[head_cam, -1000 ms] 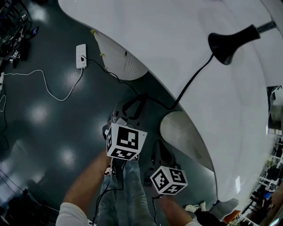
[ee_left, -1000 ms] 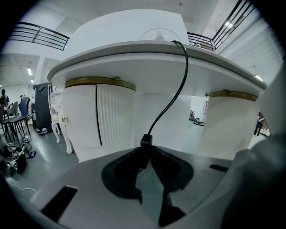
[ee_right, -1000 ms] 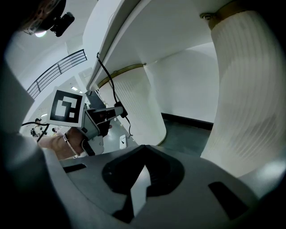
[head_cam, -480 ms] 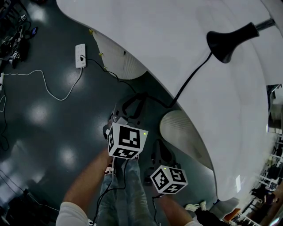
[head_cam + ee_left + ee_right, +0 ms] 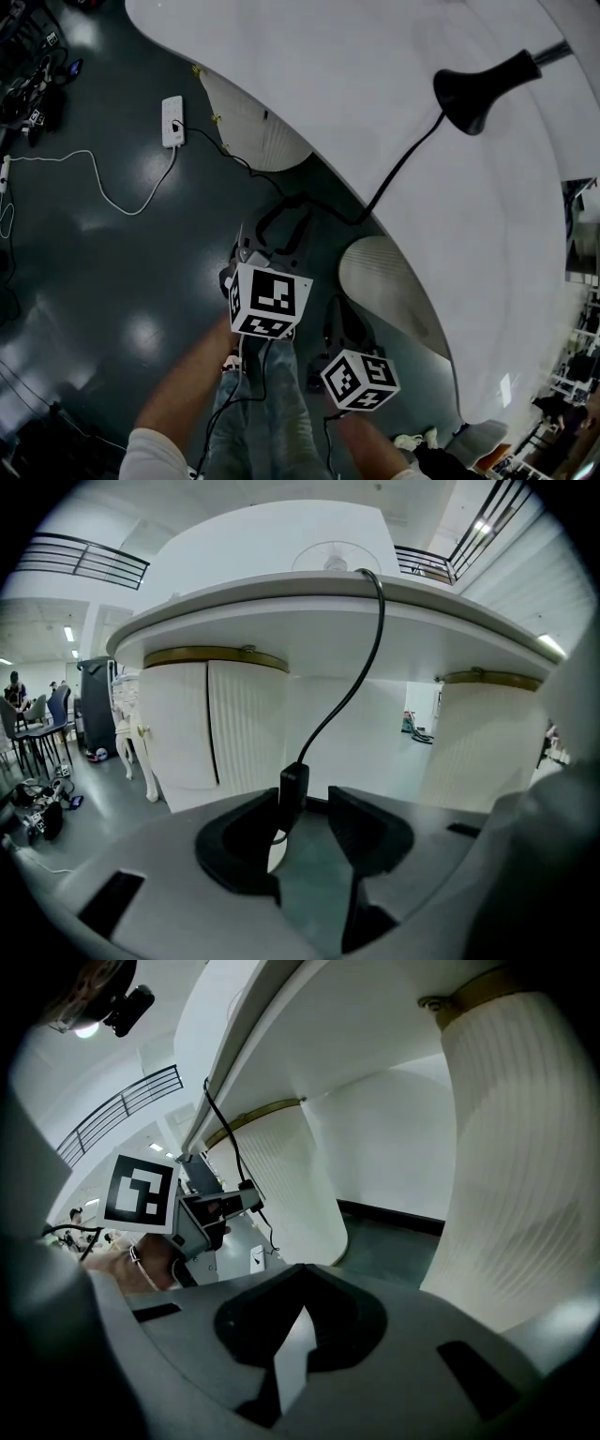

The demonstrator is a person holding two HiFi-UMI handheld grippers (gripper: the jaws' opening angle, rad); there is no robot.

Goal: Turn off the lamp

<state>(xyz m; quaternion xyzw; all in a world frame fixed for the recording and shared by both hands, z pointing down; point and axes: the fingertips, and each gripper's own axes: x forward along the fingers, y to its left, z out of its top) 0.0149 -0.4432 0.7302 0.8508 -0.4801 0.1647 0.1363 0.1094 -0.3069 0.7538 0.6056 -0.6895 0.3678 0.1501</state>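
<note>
Left gripper view shows the small black rectangular inline cord switch [image 5: 292, 787] hanging upright between the left tool's [image 5: 305, 806] jaws, which have just been opening and stand apart. The right tool [image 5: 302, 1283], jaws together, sits farther back.

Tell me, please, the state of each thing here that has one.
lamp: no glow visible, seemingly off.
left tongs: open, having just been opening.
cord switch: between those tongs, not squeezed.
right tongs: shut, empty.
power strip: in use, something plugged in.
</note>
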